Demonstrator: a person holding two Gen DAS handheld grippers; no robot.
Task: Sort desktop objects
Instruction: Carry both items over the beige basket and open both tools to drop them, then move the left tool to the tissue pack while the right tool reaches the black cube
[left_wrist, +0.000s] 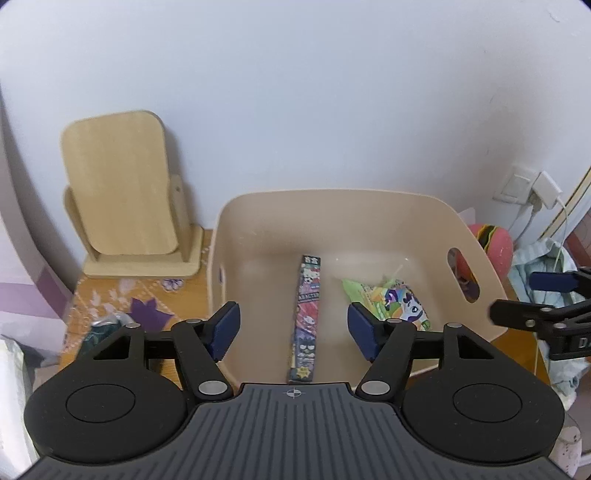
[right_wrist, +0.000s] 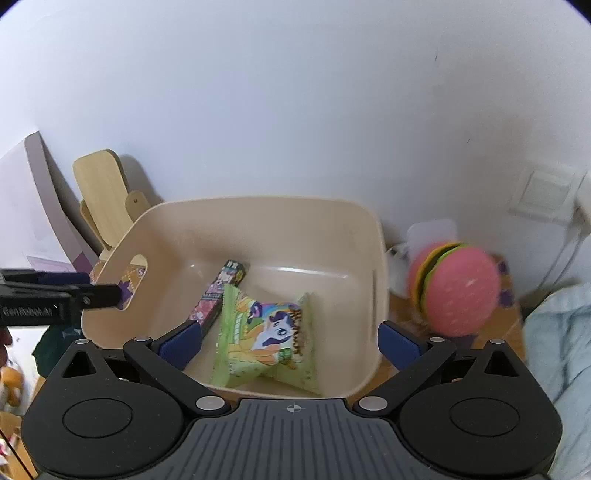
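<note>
A beige bin (left_wrist: 399, 210) (right_wrist: 236, 212) stands against the wall. On its floor lie a long cartoon-printed box (left_wrist: 307, 317) (right_wrist: 218, 295) and a green pony snack bag (left_wrist: 391, 301) (right_wrist: 266, 339). My left gripper (left_wrist: 293, 332) hangs open above the bin, the long box lying below the gap and untouched by the pads. My right gripper (right_wrist: 290, 343) stands wide open over the snack bag, which rests loose on the bin floor. Part of the right gripper (left_wrist: 532, 319) shows at the right edge of the left wrist view.
A wooden stand (left_wrist: 125, 195) (right_wrist: 105, 195) leans by the wall left of the bin. A pink burger-shaped toy (right_wrist: 456, 290) (left_wrist: 493, 247) sits right of the bin, near a wall socket with charger (left_wrist: 532, 188). Light blue cloth (right_wrist: 557, 354) lies at the far right.
</note>
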